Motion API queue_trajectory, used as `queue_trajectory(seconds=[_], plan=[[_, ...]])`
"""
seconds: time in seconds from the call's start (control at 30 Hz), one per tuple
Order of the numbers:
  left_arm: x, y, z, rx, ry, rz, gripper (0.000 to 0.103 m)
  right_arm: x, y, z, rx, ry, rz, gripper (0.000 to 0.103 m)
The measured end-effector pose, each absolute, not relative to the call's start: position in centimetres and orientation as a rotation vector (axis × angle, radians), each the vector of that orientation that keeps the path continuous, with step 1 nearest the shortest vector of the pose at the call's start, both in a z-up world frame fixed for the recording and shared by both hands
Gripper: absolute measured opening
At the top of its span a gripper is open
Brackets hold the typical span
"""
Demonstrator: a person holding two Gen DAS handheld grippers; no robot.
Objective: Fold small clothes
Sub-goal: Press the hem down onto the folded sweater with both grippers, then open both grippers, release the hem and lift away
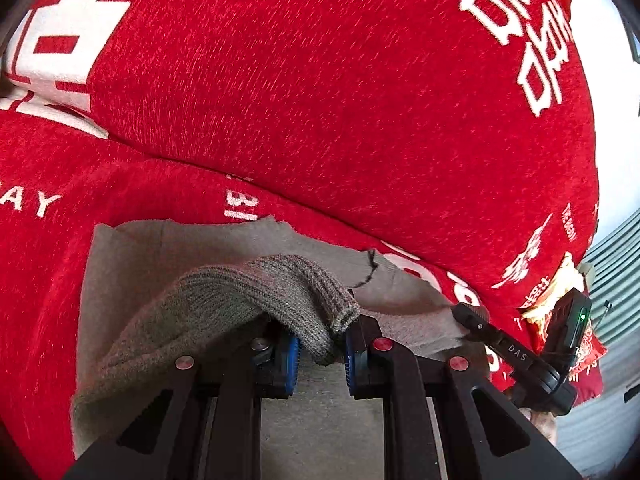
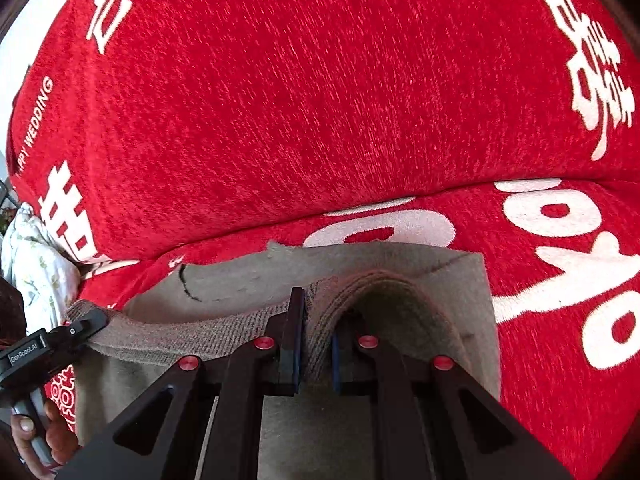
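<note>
Both grippers, left [image 1: 320, 354] and right [image 2: 316, 354], clamped on knit garment's ribbed edge [image 1: 256, 292], lifted off grey cloth [image 2: 320, 432] on red sofa cover [image 1: 320, 100], likely to fold over.

Sofa seat: a red plush cover [image 1: 48, 280] spreads across the low part of both views, with big white lettering woven in.
Cushion: a fat red cushion [image 2: 320, 100] fills the upper part, same red plush, white characters at its corners, the words "HAPPY WEDDING" down its left edge in the right wrist view.
Wall: pale and bright [image 1: 616, 128] behind the cushion's right edge in the left wrist view.
Ribbed surface: grey-green ridged panel [image 1: 616, 272] at far right, what it is I cannot tell.
Floral fabric: white cloth with small green sprigs [image 2: 36, 264] tucked at the left edge.
Light: bright, even daylight, soft shadows in the seam between cushion and seat.
</note>
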State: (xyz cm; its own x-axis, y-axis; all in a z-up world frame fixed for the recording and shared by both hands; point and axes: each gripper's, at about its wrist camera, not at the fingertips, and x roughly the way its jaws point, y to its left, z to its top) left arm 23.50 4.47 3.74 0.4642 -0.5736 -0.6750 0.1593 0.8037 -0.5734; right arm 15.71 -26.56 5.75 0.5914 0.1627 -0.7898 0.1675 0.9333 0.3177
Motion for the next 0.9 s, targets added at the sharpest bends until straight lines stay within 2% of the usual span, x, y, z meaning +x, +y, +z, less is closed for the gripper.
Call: queue_trajectory(seconds=[0.17, 0.23, 0.27, 0.3, 0.33, 0.43, 0.53, 0.67, 0.8, 0.9], plan=[[24.8, 4.2, 2.2, -0.458, 1.052, -0.439, 0.019, 16.8, -26.7, 4.5, 0.386, 0.971, -0.016, 0.011], [25.5, 4.0, 1.6, -0.445, 1.078, -0.416, 0.034, 17.3, -26.8, 3.8, 0.390, 0.989, -0.021, 0.011], [25.6, 4.0, 1.5, -0.442, 1.080, -0.409, 0.059, 17.5, -26.9, 3.6, 0.400, 0.996, -0.018, 0.012], [25.8, 4.1, 1.5, -0.445, 1.072, -0.396, 0.091, 17.6, -27.1, 3.3, 0.415, 1.005, -0.015, 0.012], [25.8, 4.2, 1.6, -0.450, 1.053, -0.378, 0.103, 17.7, -27.3, 3.0, 0.439, 1.011, -0.013, 0.019], [26.0, 4.8, 2.5, -0.459, 1.019, -0.364, 0.103, 17.7, -28.3, 2.8, 0.530, 1.002, 0.016, 0.041], [25.6, 6.0, 3.7, -0.505, 1.000, -0.400, 0.103, 16.5, -28.9, 4.4, 0.520, 0.933, -0.041, 0.081], [24.3, 4.3, 4.7, -0.397, 0.992, -0.476, 0.103, 15.5, -27.5, 6.6, 0.413, 0.877, 0.022, 0.082], [24.5, -0.3, 2.6, -0.172, 1.058, -0.469, 0.103, 17.6, -23.8, 5.4, 0.276, 0.983, 0.128, 0.082], [26.2, 0.4, 0.0, -0.106, 1.107, -0.303, 0.103, 19.2, -22.9, 3.1, 0.163, 1.092, 0.081, 0.081]])
